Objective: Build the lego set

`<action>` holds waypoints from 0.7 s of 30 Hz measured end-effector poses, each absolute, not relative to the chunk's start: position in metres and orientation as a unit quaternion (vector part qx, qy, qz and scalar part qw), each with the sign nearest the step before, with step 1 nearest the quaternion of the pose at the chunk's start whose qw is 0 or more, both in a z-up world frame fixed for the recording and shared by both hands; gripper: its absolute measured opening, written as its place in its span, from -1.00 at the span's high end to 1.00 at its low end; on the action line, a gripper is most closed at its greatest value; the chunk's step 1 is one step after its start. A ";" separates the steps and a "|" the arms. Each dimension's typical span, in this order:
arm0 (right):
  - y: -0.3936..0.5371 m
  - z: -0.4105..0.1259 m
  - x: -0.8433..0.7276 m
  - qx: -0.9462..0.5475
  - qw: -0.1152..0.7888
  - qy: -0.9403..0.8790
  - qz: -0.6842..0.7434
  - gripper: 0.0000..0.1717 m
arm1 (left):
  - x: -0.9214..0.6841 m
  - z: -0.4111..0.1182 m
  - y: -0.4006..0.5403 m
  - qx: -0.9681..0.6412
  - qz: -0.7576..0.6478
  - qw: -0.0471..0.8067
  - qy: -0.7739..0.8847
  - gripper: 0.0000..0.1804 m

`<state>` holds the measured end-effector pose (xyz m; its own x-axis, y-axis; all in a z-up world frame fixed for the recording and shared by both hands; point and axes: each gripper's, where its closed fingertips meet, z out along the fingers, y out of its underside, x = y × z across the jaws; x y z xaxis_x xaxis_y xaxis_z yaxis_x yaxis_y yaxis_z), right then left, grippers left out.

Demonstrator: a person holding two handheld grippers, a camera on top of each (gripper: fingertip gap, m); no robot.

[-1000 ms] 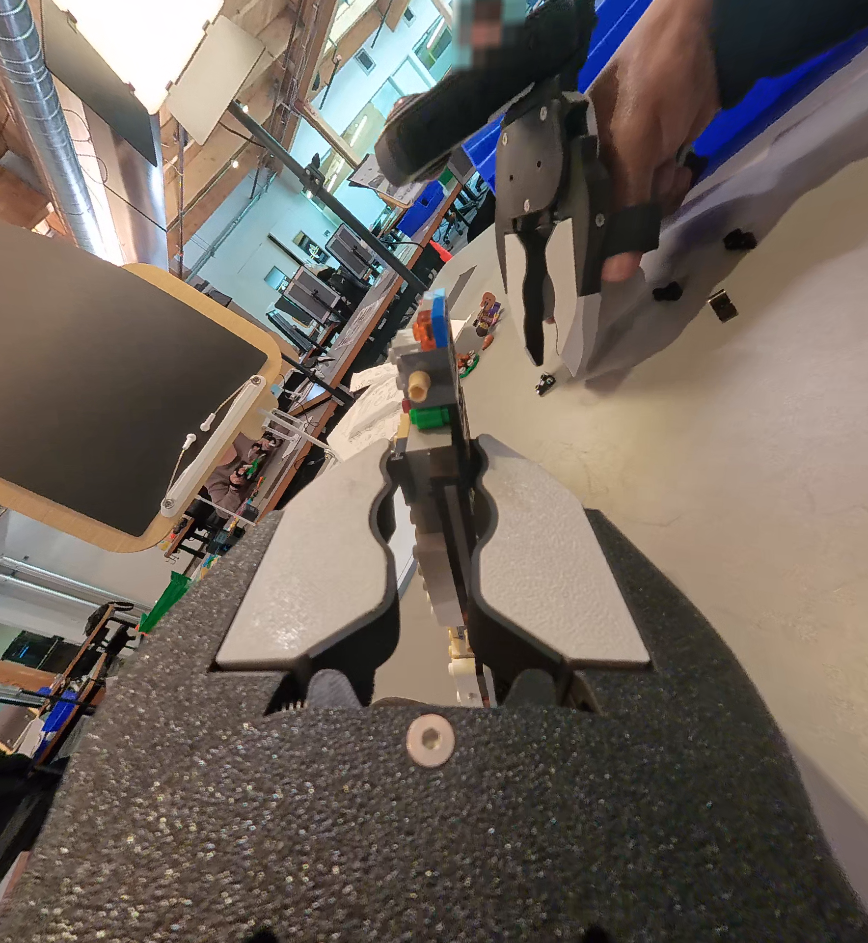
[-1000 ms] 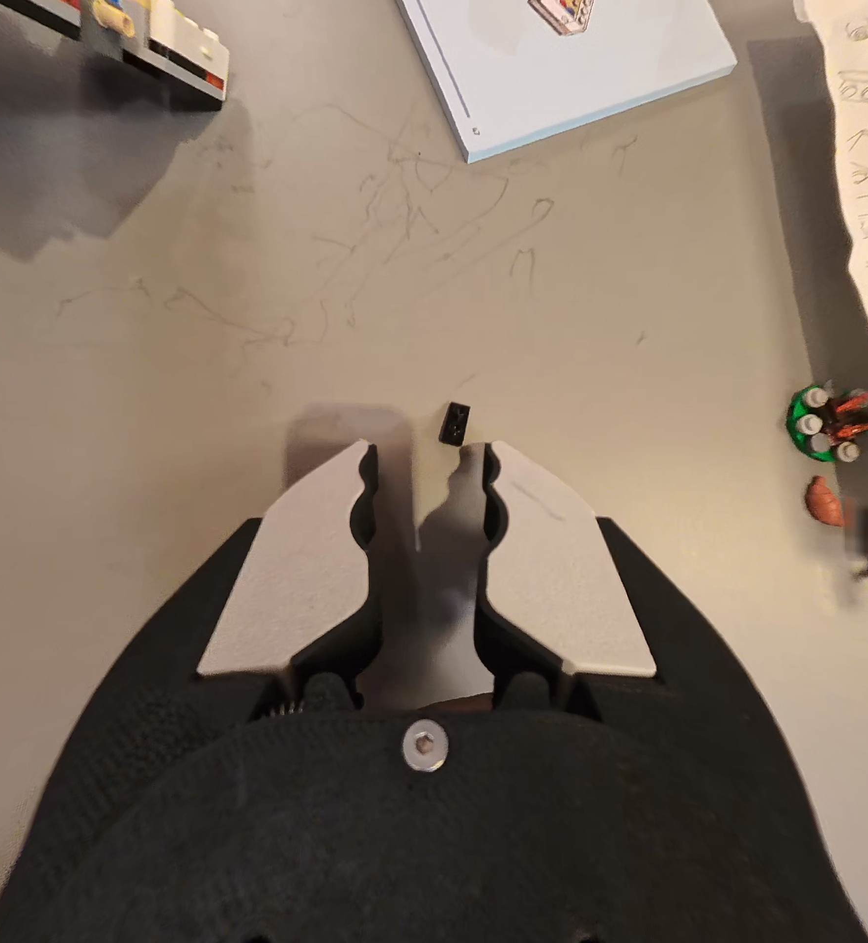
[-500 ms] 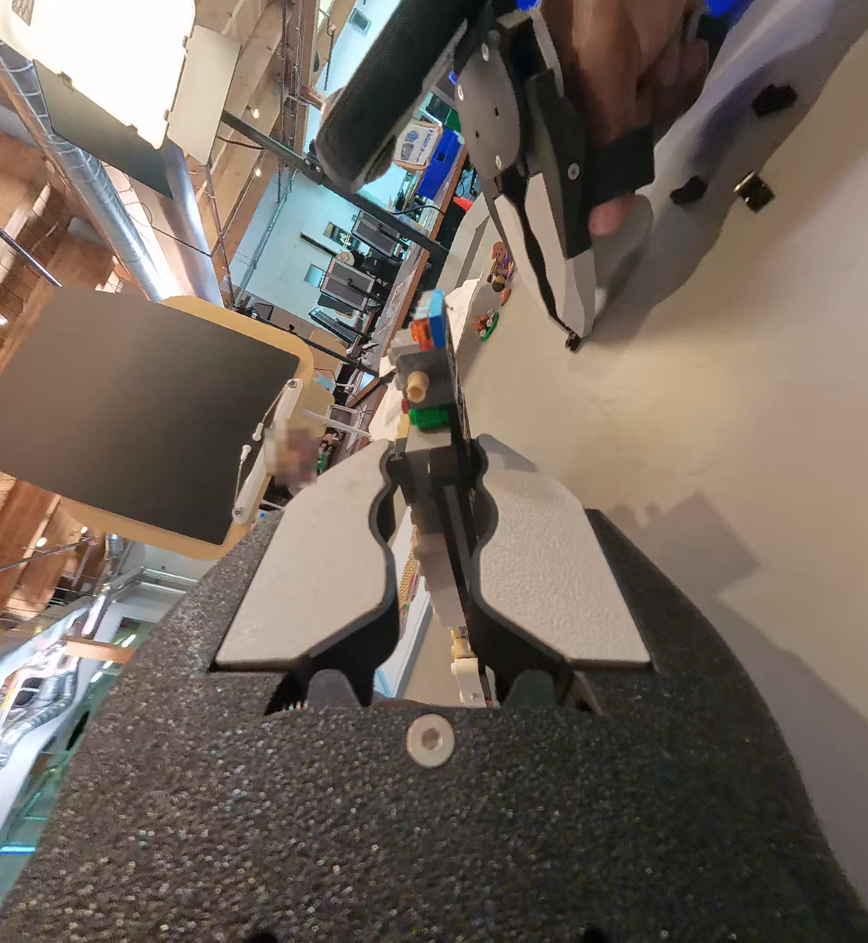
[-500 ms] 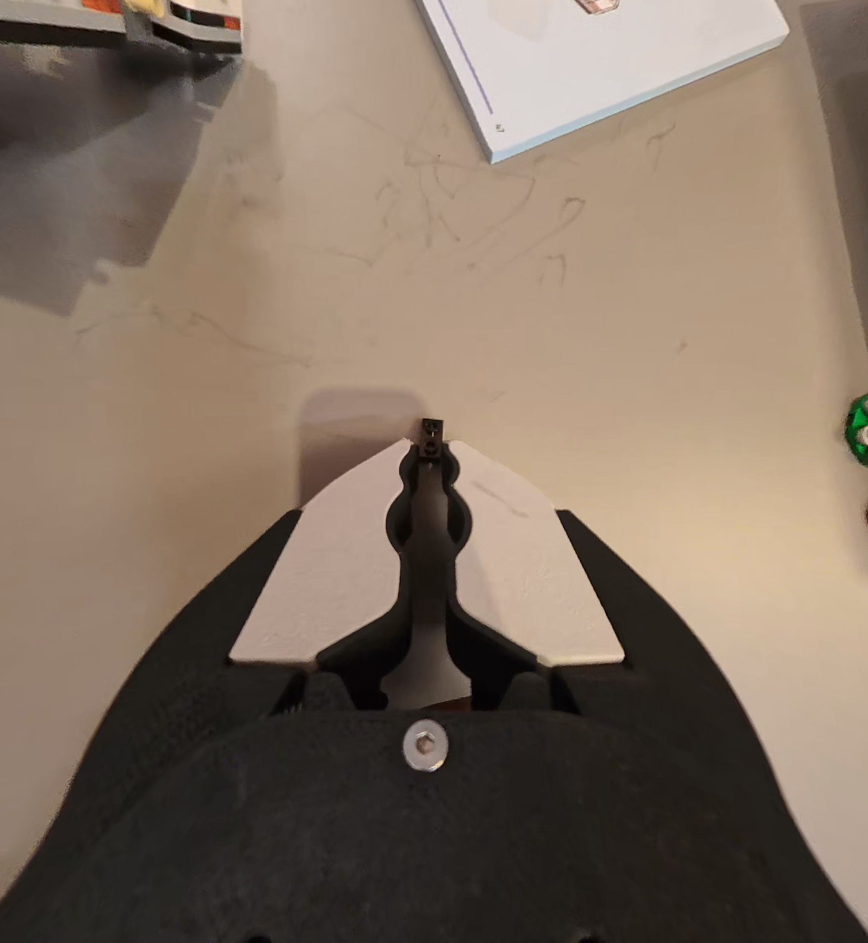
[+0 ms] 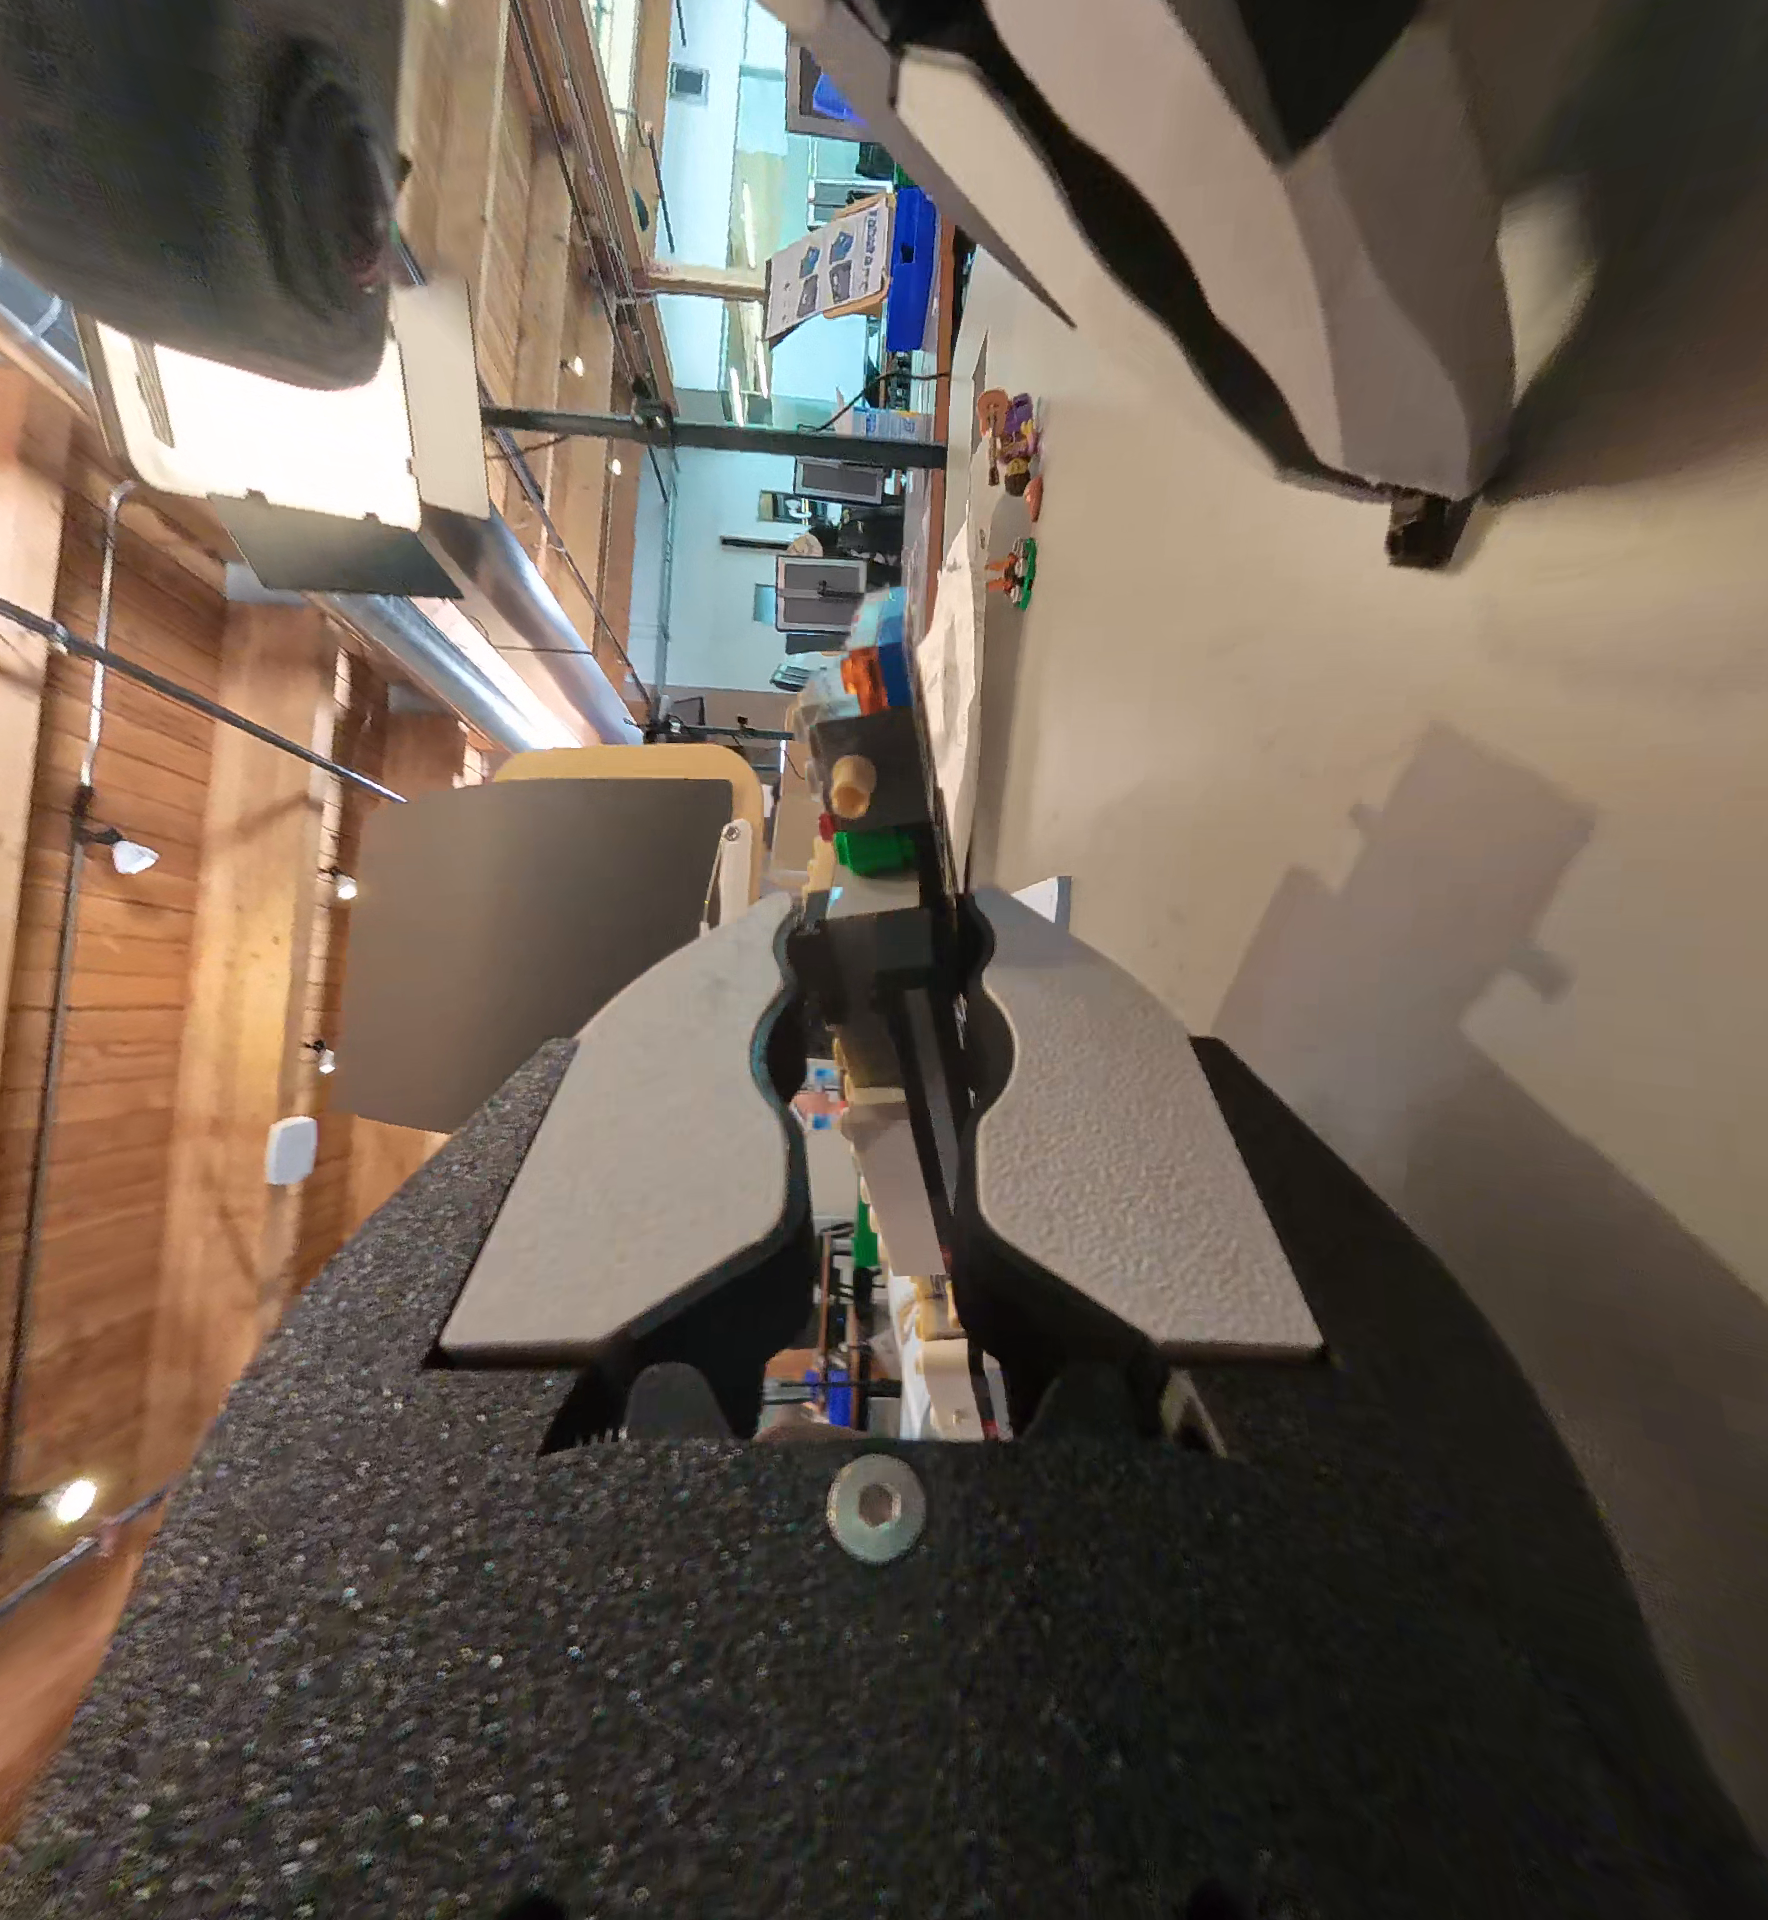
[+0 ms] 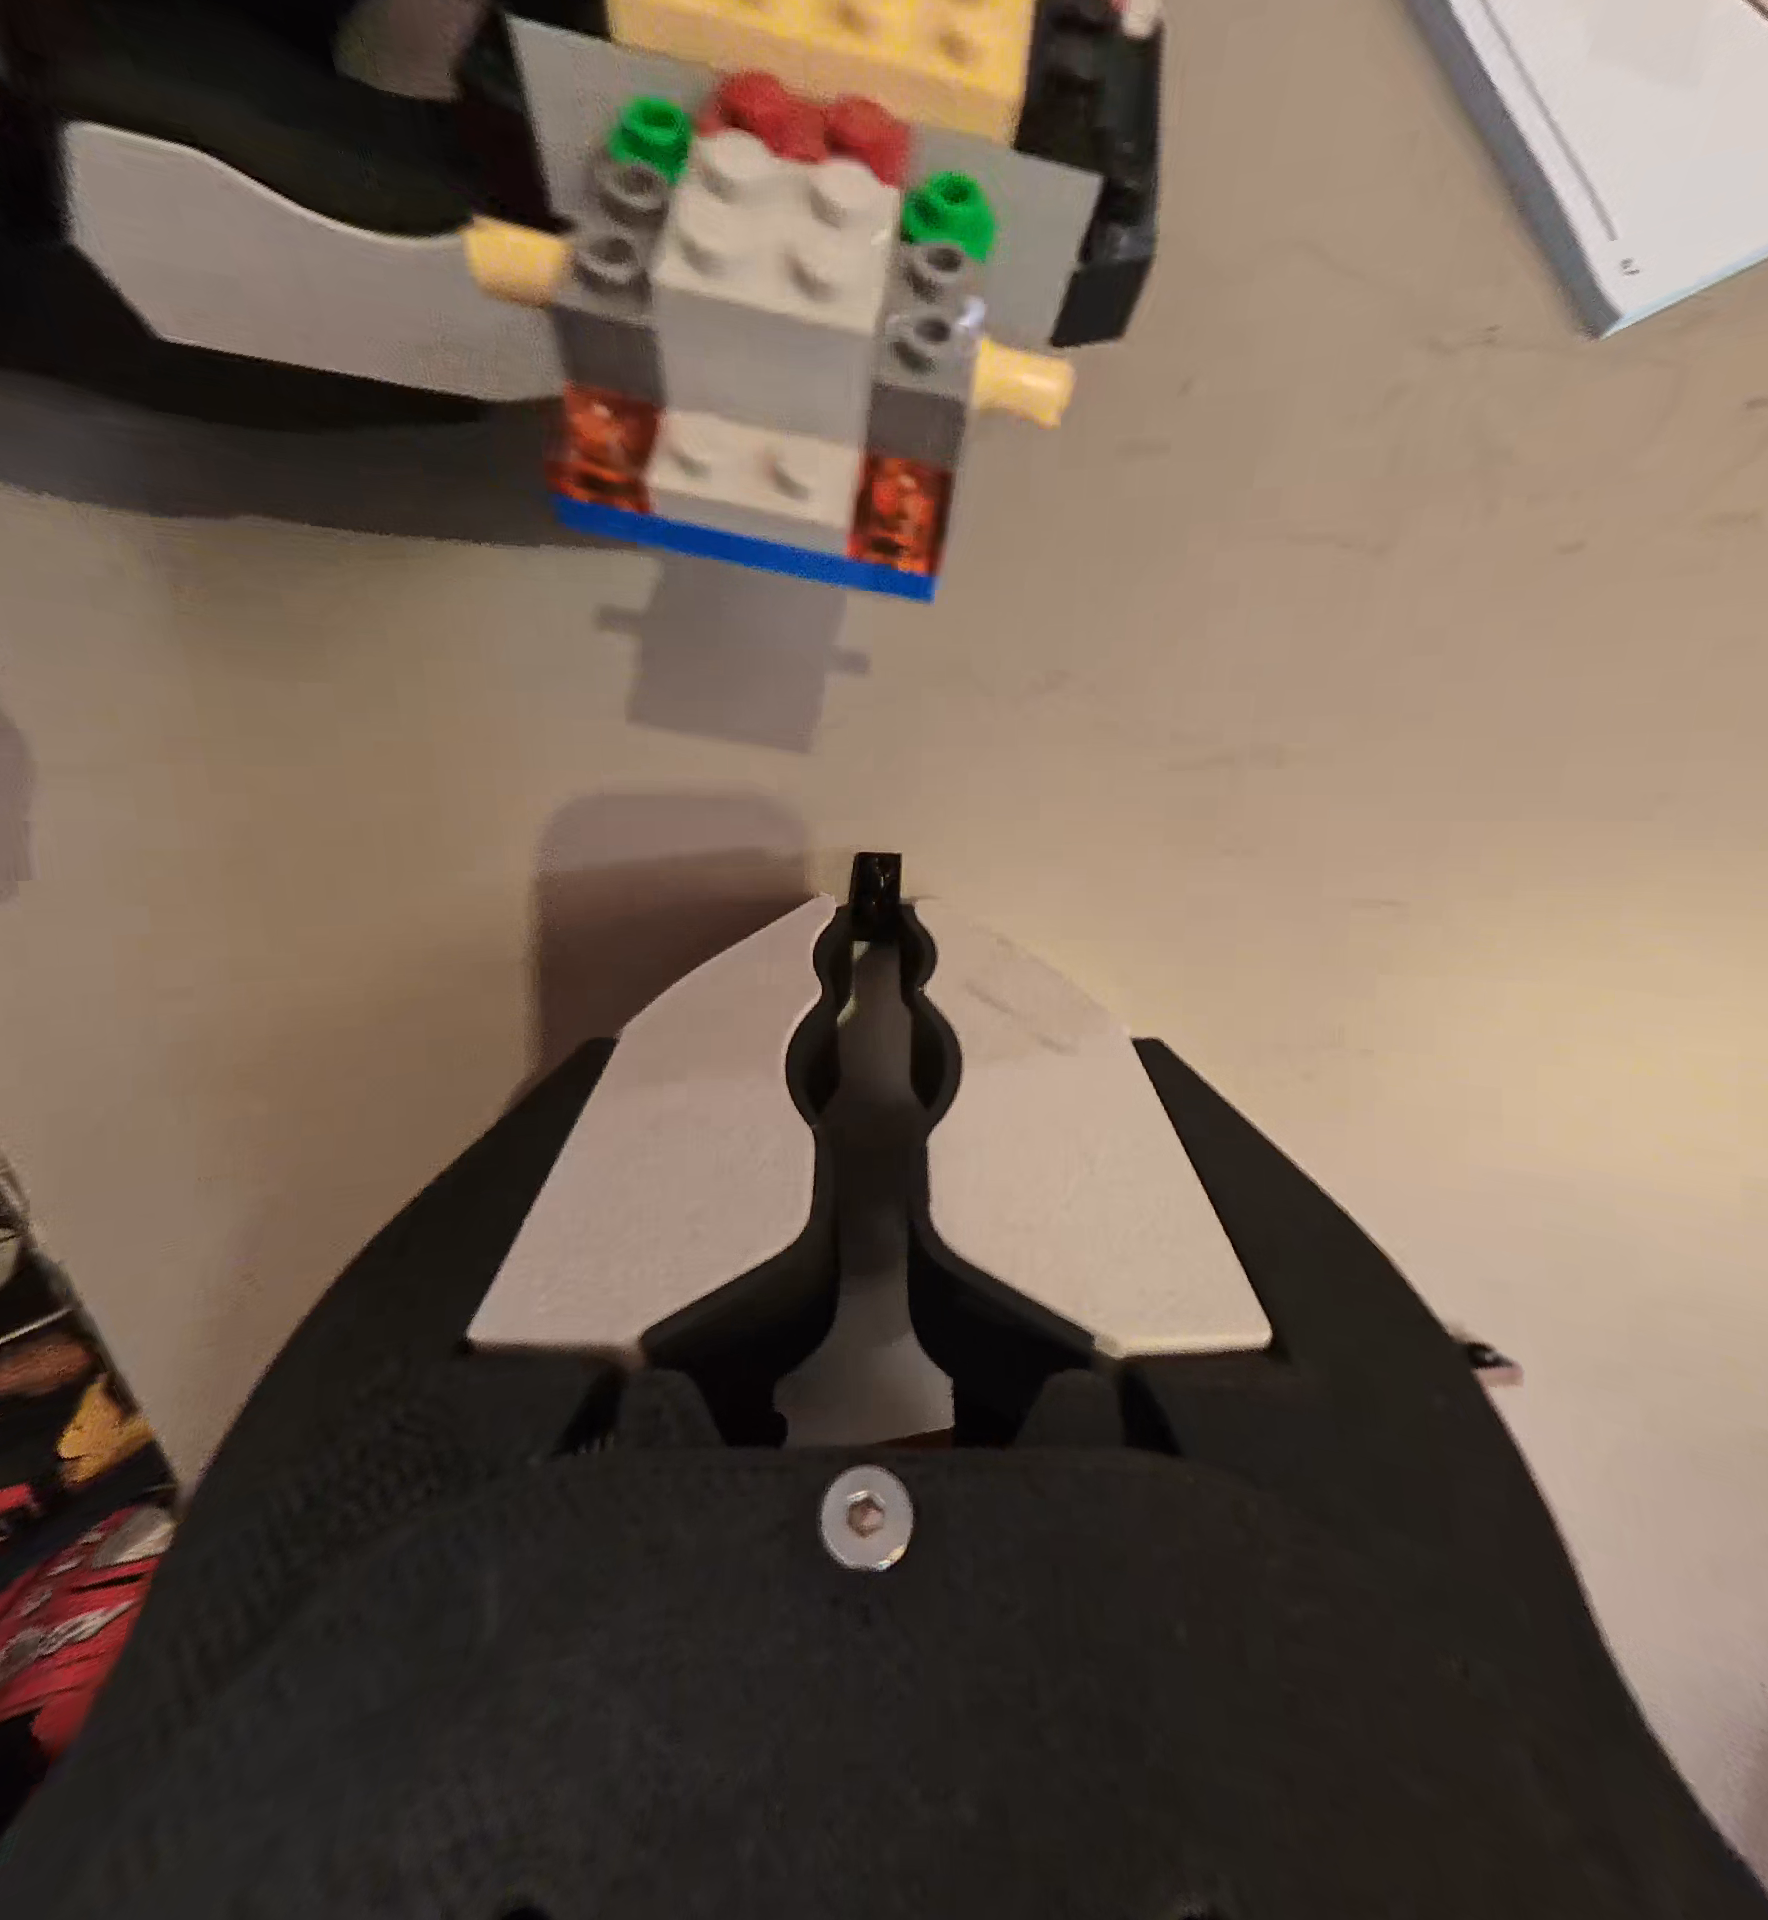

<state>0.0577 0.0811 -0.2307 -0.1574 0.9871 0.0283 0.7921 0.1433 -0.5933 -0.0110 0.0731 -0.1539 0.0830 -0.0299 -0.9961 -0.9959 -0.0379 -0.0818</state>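
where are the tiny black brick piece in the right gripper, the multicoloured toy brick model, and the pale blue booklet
tiny black brick piece point(image 6: 876, 883), right wrist view, its exposed tip
multicoloured toy brick model point(image 6: 766, 312), right wrist view, grey centre bricks
pale blue booklet point(image 6: 1690, 156), right wrist view, its cover

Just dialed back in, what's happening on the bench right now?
A person is working two handheld grippers over a beige table. The left gripper is clamped on a multicoloured toy-brick model, held up off the table. The right gripper pinches a tiny black brick piece at its fingertips, close in front of the model. A white booklet and small brick figures lie farther off.
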 end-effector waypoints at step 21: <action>0.064 -0.227 0.065 -0.548 0.258 -0.750 0.264 0.72 | -0.007 -0.165 0.069 -0.543 0.448 0.509 0.494 0.71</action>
<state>0.0653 0.0645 -0.2267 -0.2654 0.9592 0.0976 0.6864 0.2591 -0.6795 -0.0069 0.0687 -0.1650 0.1093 -0.0809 -0.9907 -0.9939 0.0078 -0.1103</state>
